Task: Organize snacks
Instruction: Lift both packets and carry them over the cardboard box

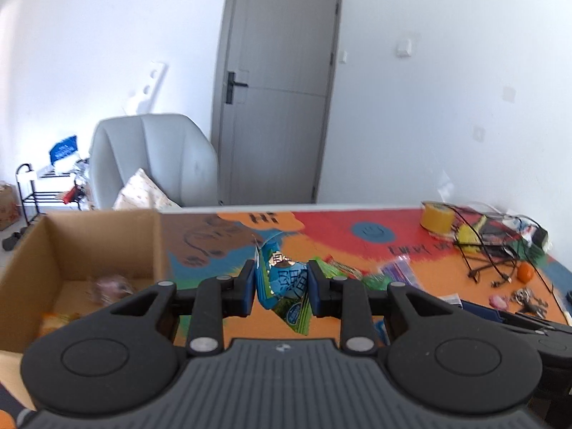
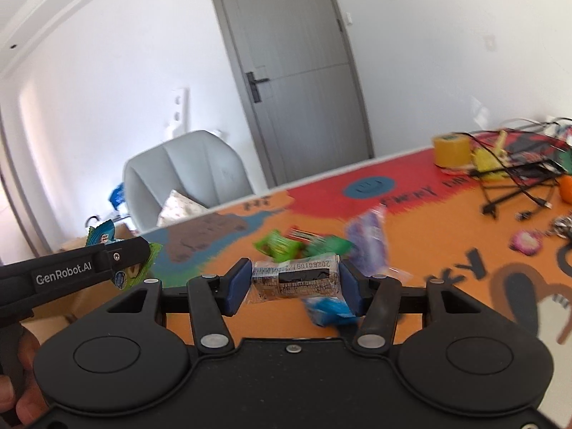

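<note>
My left gripper (image 1: 281, 286) is shut on a blue and green snack packet (image 1: 284, 286) and holds it above the colourful table mat, just right of an open cardboard box (image 1: 107, 243). The box holds a few blurred snacks. My right gripper (image 2: 293, 282) is shut on a silver snack packet (image 2: 295, 280) with printed text, held above the mat. The left gripper (image 2: 89, 268) with its packet also shows at the left of the right wrist view. Several loose snacks lie on the mat: green packets (image 2: 279, 245), a purple packet (image 2: 370, 243), a blue packet (image 2: 330, 311).
A yellow tape roll (image 2: 451, 150), tangled black cables (image 2: 514, 182), an orange fruit (image 1: 525, 272) and small trinkets sit at the right of the table. A grey armchair (image 1: 153, 157) with a cushion and a grey door (image 1: 279, 85) stand behind the table.
</note>
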Action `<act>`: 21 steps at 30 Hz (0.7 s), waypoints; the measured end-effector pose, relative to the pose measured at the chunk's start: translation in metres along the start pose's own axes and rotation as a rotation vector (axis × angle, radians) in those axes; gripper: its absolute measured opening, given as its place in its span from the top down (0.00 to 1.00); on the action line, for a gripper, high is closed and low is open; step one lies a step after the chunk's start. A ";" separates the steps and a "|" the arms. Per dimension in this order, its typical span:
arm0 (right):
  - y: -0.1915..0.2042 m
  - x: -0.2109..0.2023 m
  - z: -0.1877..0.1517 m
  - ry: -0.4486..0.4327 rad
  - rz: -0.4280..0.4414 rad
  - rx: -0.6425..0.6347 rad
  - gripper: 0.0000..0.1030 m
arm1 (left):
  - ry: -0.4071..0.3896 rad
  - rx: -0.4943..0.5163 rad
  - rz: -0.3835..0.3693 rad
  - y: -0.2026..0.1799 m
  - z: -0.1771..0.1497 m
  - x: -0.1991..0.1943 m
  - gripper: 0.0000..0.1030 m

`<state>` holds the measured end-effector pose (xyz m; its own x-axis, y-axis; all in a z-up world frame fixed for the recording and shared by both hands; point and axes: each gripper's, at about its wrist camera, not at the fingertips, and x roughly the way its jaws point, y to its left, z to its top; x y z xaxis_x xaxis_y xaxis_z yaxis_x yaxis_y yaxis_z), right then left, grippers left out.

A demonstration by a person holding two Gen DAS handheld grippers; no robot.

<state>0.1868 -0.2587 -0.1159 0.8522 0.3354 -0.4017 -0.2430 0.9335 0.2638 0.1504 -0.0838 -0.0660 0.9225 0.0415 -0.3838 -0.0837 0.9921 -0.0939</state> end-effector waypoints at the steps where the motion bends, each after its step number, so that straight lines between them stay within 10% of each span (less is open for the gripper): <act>1: 0.005 0.001 0.002 -0.004 0.012 -0.004 0.48 | -0.009 -0.003 0.007 0.004 0.002 -0.003 0.73; 21: 0.106 0.007 0.014 -0.031 0.179 -0.112 0.48 | -0.107 -0.104 0.152 0.090 0.017 -0.047 0.73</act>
<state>0.1735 -0.1593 -0.0784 0.8040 0.4950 -0.3296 -0.4405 0.8680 0.2290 0.1063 0.0056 -0.0406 0.9305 0.2078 -0.3015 -0.2585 0.9560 -0.1389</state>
